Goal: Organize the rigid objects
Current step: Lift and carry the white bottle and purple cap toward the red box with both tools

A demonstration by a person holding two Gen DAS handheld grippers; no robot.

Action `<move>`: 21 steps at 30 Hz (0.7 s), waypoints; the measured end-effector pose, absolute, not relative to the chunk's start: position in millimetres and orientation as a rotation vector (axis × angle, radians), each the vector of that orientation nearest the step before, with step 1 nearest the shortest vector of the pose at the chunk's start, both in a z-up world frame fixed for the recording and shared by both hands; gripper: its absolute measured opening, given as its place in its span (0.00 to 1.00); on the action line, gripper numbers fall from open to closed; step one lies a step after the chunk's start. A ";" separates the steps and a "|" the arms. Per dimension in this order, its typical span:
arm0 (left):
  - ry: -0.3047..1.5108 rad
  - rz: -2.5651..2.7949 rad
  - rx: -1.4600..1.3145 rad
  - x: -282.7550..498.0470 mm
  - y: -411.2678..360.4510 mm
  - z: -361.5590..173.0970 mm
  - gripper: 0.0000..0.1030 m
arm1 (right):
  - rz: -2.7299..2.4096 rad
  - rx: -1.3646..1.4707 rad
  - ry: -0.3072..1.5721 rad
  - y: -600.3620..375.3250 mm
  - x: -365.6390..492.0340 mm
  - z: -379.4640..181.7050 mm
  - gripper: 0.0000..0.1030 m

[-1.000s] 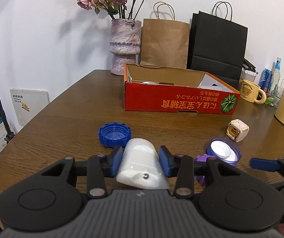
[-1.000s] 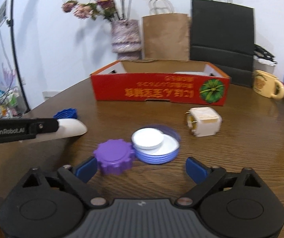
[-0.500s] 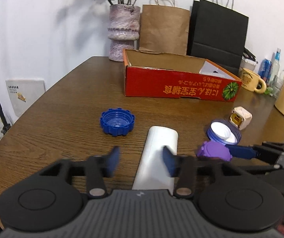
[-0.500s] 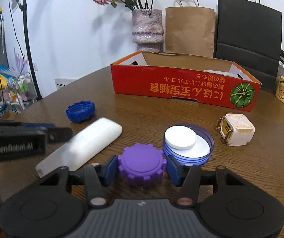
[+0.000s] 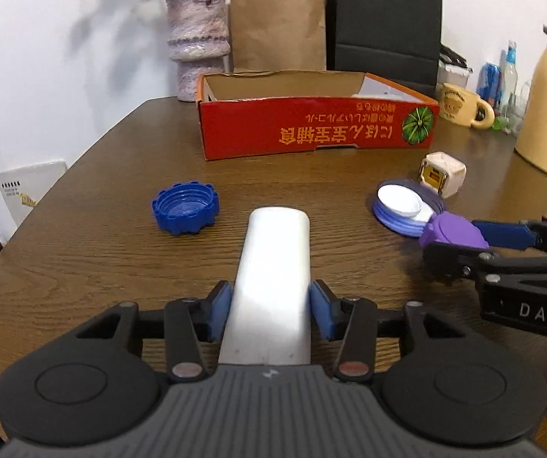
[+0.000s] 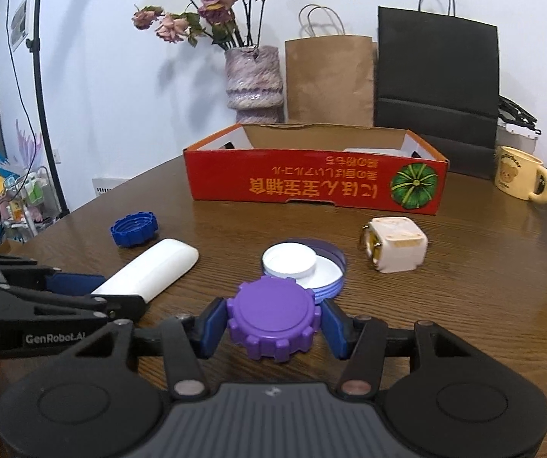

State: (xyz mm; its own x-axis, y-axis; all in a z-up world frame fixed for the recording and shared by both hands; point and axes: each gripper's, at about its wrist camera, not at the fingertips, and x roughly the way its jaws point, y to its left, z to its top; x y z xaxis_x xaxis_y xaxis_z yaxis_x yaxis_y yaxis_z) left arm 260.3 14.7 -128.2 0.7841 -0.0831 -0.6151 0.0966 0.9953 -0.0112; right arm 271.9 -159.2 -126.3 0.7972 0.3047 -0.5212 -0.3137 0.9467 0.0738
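Left tongs (image 5: pixel 272 311): blue pads flank the near end of the smooth white rounded plastic case (image 5: pixel 273 267), which lies flat on the brown wood-grain bench (image 5: pixel 94 252); clamped or merely touching, I cannot tell.
Right tongs (image 6: pixel 273 322): pads close beside the ridged purple plastic screw cap (image 6: pixel 274 318), likely gripped (contact unclear).
Destination: open red cardboard box (image 6: pixel 311 187), probably where both go.
Waiting: notched blue plastic cap (image 5: pixel 184 207), nested white-and-lilac round lids (image 6: pixel 304 267), cream cube plug adapter (image 6: pixel 395 243).
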 end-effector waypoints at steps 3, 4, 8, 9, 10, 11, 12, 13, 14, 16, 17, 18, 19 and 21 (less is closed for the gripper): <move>0.626 -0.094 0.003 253.3 16.1 -121.7 0.45 | 0.332 -0.015 0.546 -162.7 268.5 -125.7 0.51; 0.617 -0.093 0.003 252.4 15.5 -119.5 0.45 | 0.333 -0.017 0.541 -163.0 267.3 -125.4 0.51; 0.599 -0.090 -0.001 250.1 12.3 -113.1 0.44 | 0.338 -0.019 0.531 -163.9 262.9 -124.4 0.51; 0.597 -0.088 -0.004 249.7 11.8 -112.1 0.44 | 0.339 -0.017 0.528 -164.6 262.2 -123.9 0.51; 0.593 -0.086 -0.005 249.2 11.1 -110.6 0.44 | 0.338 -0.015 0.525 -165.4 261.5 -123.2 0.51; 0.589 -0.086 -0.006 249.2 10.2 -109.1 0.44 | 0.338 -0.012 0.522 -165.8 261.0 -122.6 0.51; 0.584 -0.087 -0.010 248.8 9.8 -107.3 0.44 | 0.338 -0.009 0.520 -166.5 260.2 -122.0 0.51; 0.580 -0.087 -0.013 249.0 9.1 -105.8 0.44 | 0.338 -0.007 0.519 -167.1 260.1 -121.3 0.51; 0.574 -0.087 -0.015 249.0 8.5 -103.4 0.44 | 0.337 -0.005 0.517 -167.8 259.6 -120.9 0.51; 0.567 -0.087 -0.018 249.9 6.9 -99.9 0.44 | 0.337 -0.002 0.514 -168.8 259.3 -120.0 0.51; 0.565 -0.087 -0.018 249.9 6.8 -99.0 0.43 | 0.338 0.000 0.512 -169.1 258.9 -119.7 0.51; 0.563 -0.087 -0.019 250.3 6.3 -97.9 0.43 | 0.339 0.000 0.511 -169.3 258.8 -119.3 0.51; 0.562 -0.086 -0.020 250.8 6.0 -97.1 0.43 | 0.341 0.001 0.510 -169.4 258.5 -118.9 0.51; 0.564 -0.086 -0.023 251.6 6.1 -96.0 0.43 | 0.344 0.001 0.508 -169.5 257.6 -118.3 0.51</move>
State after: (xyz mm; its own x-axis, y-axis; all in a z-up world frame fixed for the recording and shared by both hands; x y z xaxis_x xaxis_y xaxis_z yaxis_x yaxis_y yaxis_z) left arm 251.6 6.1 -96.0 0.8419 -0.0872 -0.5326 0.0748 0.9962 -0.0449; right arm 257.6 -169.5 -118.3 0.8177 0.3228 -0.4766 -0.3223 0.9428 0.0855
